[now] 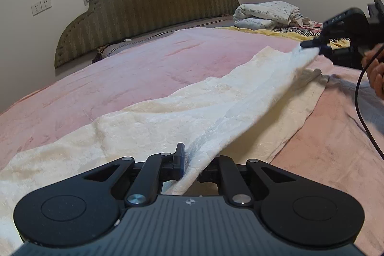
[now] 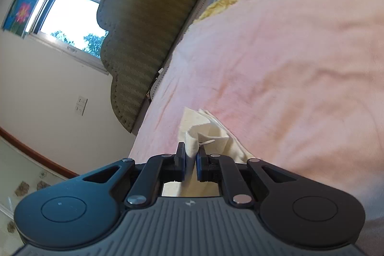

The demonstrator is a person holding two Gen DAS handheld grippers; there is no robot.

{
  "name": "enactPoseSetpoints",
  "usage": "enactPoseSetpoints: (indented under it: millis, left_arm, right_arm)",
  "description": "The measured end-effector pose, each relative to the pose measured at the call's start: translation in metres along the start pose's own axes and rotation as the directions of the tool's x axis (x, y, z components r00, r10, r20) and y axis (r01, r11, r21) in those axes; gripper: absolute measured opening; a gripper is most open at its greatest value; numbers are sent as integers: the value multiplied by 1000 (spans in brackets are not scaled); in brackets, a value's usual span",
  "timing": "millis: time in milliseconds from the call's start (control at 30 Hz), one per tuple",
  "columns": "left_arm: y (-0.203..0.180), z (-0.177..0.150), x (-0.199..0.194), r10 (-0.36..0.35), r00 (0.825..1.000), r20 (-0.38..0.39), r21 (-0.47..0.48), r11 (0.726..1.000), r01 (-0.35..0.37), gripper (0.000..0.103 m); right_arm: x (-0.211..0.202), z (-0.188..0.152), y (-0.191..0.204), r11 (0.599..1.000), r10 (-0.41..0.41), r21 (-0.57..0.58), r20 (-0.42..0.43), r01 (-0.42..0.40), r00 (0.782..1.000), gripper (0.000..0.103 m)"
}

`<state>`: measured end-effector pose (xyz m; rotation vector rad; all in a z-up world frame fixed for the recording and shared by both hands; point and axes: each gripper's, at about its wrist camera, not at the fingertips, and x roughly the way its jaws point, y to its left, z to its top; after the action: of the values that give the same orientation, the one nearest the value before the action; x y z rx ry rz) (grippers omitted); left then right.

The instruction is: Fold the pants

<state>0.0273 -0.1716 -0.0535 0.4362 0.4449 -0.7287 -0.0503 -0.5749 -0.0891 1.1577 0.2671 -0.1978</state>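
- In the left wrist view the left gripper (image 1: 189, 160) has only its left finger in sight; the right finger is hidden under the cream pants (image 1: 192, 112), so the pinch is judged from the cloth running between the jaws, which are pressed nearly together on it.
- The right gripper (image 1: 309, 44) sits at the right edge of that view, partly cut off, its tip clamped on the far end of the pants; part of a hand (image 1: 374, 68) and a black cable (image 1: 360, 100) show beside it.
- In the right wrist view the right gripper (image 2: 191, 157) nips a folded edge of the pants (image 2: 206, 136) between its blue pads, jaws pressed together on the fabric. A small pale thread near the pads is too fine to identify.
- That view is rolled, so the bed runs diagonally and the pants below the fingers are hidden by the gripper body.
- No containers are in view; the pants lie on the pink blanket (image 1: 132, 78) covering the bed.
- The pants' long axis runs from the lower centre of the left wrist view up to the right middle, with a raised ridge stretched between the two grippers and the rest spread flat towards the lower left.
- Behind stand an olive headboard (image 1: 153, 1) and folded bedding (image 1: 266, 13) at upper right.
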Motion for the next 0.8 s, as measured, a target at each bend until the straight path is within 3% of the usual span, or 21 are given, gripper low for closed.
enactPoseSetpoints:
  millis: [133, 300, 467, 500, 533, 600, 633, 700, 767, 800]
  left_arm:
    - [-10, -6, 2, -3, 1000, -11, 73, 997, 3, 12]
    - [-9, -8, 6, -12, 999, -33, 98, 995, 15, 13]
    - [-3, -8, 3, -36, 998, -54, 83, 996, 40, 27]
    - [-3, -8, 1, -32, 998, -56, 88, 995, 36, 31]
    - [-4, -7, -1, -37, 998, -54, 98, 994, 42, 32]
    - [-4, -6, -8, -63, 997, -54, 113, 991, 69, 33]
    - [-3, -5, -12, -86, 995, -53, 109, 990, 91, 35]
    - [3, 1, -19, -148, 988, -54, 68, 986, 151, 41]
    - [12, 9, -25, -218, 975, -50, -8, 976, 217, 51]
    - [16, 14, -28, -238, 971, -39, -39, 971, 236, 62]
  right_arm:
    - [-11, 1, 12, 994, -35, -101, 10, 36, 999, 9]
    - [-4, -13, -1, 968, -189, -174, -34, 181, 981, 8]
    - [-9, -17, 21, 920, -252, -315, -17, 234, 968, 15]
    - [-10, -16, 26, 907, -274, -331, 1, 259, 962, 24]
    - [-12, -15, 31, 877, -330, -354, 50, 326, 943, 40]
    - [-15, -15, 41, 821, -394, -391, 141, 416, 908, 62]
    - [-18, -16, 46, 808, -384, -407, 187, 427, 904, 62]
    - [-17, -17, 60, 792, -332, -460, 227, 402, 915, 62]
    - [-3, -19, 79, 770, -278, -547, 177, 329, 944, 62]
    - [8, -23, 89, 753, -254, -596, 128, 280, 959, 61]
